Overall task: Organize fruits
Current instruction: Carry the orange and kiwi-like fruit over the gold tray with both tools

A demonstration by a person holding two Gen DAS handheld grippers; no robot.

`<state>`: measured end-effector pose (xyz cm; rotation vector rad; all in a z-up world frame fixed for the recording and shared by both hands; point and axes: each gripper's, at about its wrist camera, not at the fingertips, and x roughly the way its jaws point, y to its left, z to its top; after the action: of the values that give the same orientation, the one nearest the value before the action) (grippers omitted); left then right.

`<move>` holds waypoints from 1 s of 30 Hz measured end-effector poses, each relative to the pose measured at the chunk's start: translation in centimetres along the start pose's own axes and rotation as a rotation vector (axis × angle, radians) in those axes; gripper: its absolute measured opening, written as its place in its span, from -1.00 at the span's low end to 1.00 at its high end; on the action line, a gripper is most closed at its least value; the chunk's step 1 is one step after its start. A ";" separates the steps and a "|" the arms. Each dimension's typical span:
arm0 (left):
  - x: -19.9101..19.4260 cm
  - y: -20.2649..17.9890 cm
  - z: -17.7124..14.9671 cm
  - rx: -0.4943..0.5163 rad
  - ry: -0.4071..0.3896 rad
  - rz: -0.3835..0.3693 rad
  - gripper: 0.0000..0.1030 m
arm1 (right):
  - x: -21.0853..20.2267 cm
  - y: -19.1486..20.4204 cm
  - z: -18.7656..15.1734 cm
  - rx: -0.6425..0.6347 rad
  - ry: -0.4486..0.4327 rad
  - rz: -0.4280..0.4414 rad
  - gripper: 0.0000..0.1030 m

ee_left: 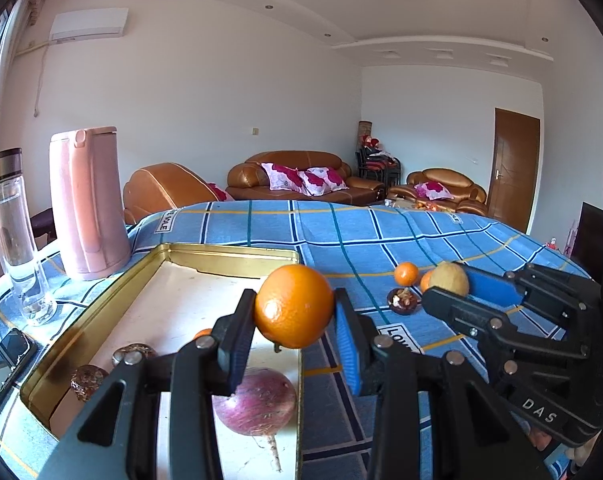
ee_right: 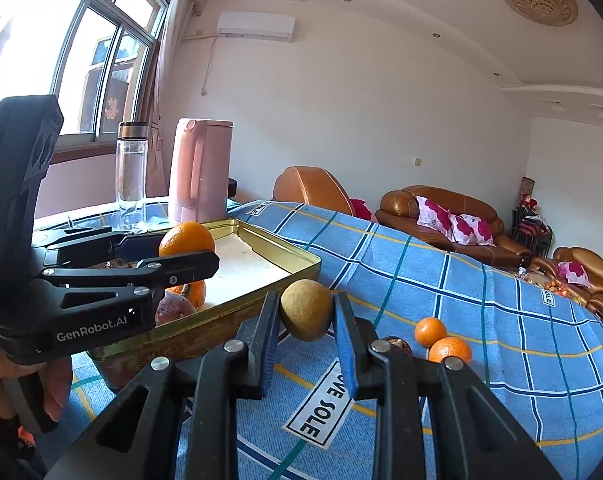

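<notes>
Step in hand: carrying fruit to the tin tray (ee_left: 101, 300), both hands loaded.

Your left gripper (ee_left: 294, 312) has its fingers clamped on a large orange (ee_left: 294, 306), one pad on each side. The fruit hangs above the tray's near right edge, over the purple-red round fruit (ee_left: 255, 400) already lying inside. A few smaller dark items sit along the tray's left side; what they are I cannot tell.

Your right gripper (ee_right: 306, 314) has its fingers closed on a yellowish-brown fruit (ee_right: 306, 310), held clear of the checked blue cloth (ee_right: 501, 340) on the worktop, just beside the tray's outer wall and not yet over it.

Left on the cloth: two small oranges (ee_right: 430, 331), touching or nearly so, and a dark opened fruit half (ee_left: 404, 301) next to them.

Next move, as judged: bring the large orange down onto a bare patch of tray floor, clear of the purple-red fruit, then release. The right hand then needs to lift its fruit over the tray wall. Round fruit may roll on the flat floor, so set it low before you let go. The pink jug (ee_left: 86, 204) and glass bottle (ee_left: 11, 236) stand beyond the tray's far end; keep clear of them.
</notes>
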<state>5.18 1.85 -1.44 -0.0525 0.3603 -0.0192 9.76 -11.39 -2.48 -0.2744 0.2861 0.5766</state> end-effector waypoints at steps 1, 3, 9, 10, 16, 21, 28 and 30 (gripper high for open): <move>0.0 0.1 0.0 -0.001 0.000 0.002 -0.23 | 0.0 0.2 0.0 -0.002 0.001 0.004 -0.46; -0.1 0.3 0.0 -0.003 -0.002 0.006 -0.23 | 0.1 0.6 0.1 -0.010 0.000 0.009 -0.46; -0.3 1.2 0.0 -0.017 -0.005 0.017 -0.23 | 0.3 1.5 0.2 -0.021 0.000 0.024 -0.46; -0.4 1.4 -0.1 -0.020 -0.005 0.020 -0.23 | 0.4 1.7 0.3 -0.023 0.000 0.027 -0.46; -0.6 2.3 -0.1 -0.030 -0.001 0.033 -0.23 | 0.8 2.5 0.5 -0.026 0.003 0.050 -0.46; -0.9 3.0 -0.2 -0.040 0.002 0.040 -0.23 | 1.2 3.3 0.7 -0.037 0.008 0.067 -0.46; -1.1 4.6 -0.3 -0.059 0.006 0.060 -0.23 | 1.9 4.6 0.9 -0.061 0.015 0.089 -0.46; -1.3 5.2 -0.3 -0.067 0.009 0.068 -0.23 | 2.1 5.0 1.0 -0.069 0.018 0.094 -0.46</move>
<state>3.93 7.03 -1.60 -0.1060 0.3710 0.0597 8.80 -6.01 -3.17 -0.3337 0.2977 0.6783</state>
